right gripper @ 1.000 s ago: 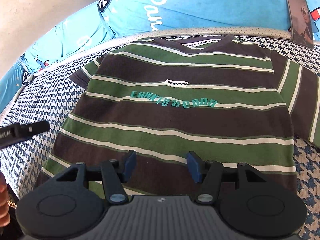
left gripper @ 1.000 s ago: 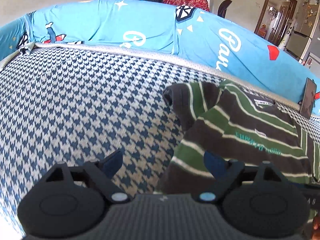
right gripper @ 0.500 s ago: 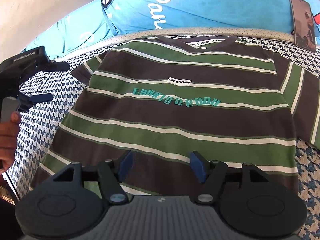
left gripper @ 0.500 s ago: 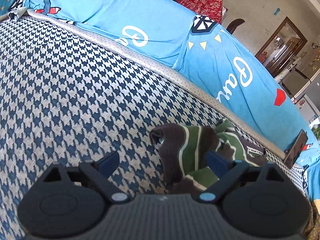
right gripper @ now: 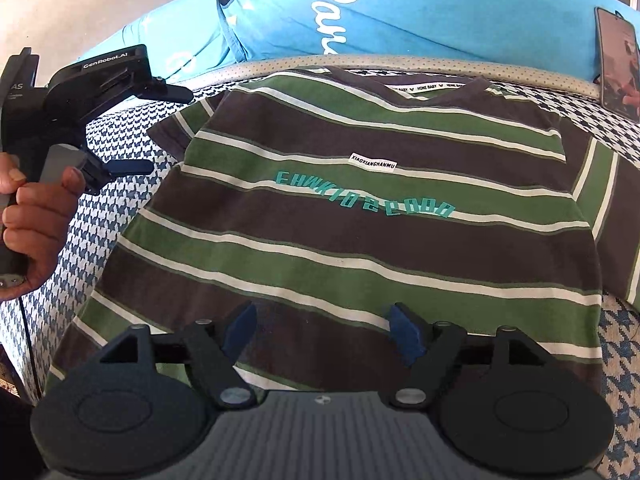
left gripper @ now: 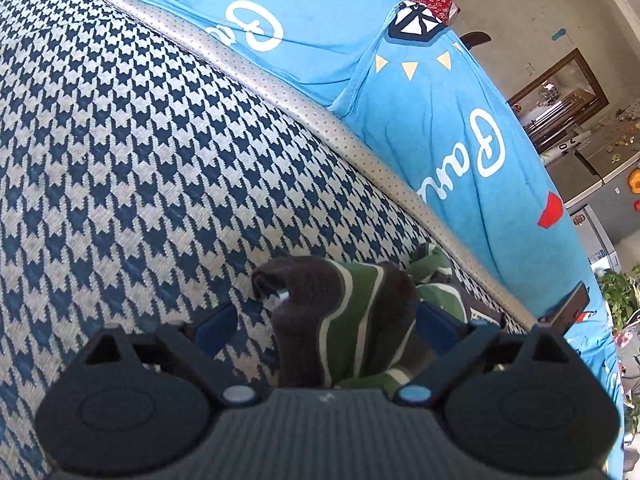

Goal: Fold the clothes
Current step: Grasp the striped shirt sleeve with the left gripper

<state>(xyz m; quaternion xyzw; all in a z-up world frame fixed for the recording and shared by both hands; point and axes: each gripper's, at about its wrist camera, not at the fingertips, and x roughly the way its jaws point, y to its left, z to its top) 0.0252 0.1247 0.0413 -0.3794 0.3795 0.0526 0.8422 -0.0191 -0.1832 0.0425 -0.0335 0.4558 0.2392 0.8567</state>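
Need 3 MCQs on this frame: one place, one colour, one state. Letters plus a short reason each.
1. Where does the phone stand?
A. flat on the shirt's chest
B. propped against the blue cushion behind the shirt's right side
C. in the person's hand

2. What colour is the arched lettering on the striped shirt?
A. teal
B. red
C. yellow

3. How do the jaws of the left gripper stand?
A. shut on the collar
B. open, either side of the bunched sleeve
C. shut on nothing

Key: B, A, B.
1 B: the right wrist view shows the phone upright on the blue cushion.
2 A: the letters read teal against the brown stripe.
3 B: in the left wrist view the blue pads sit apart with the sleeve between them.
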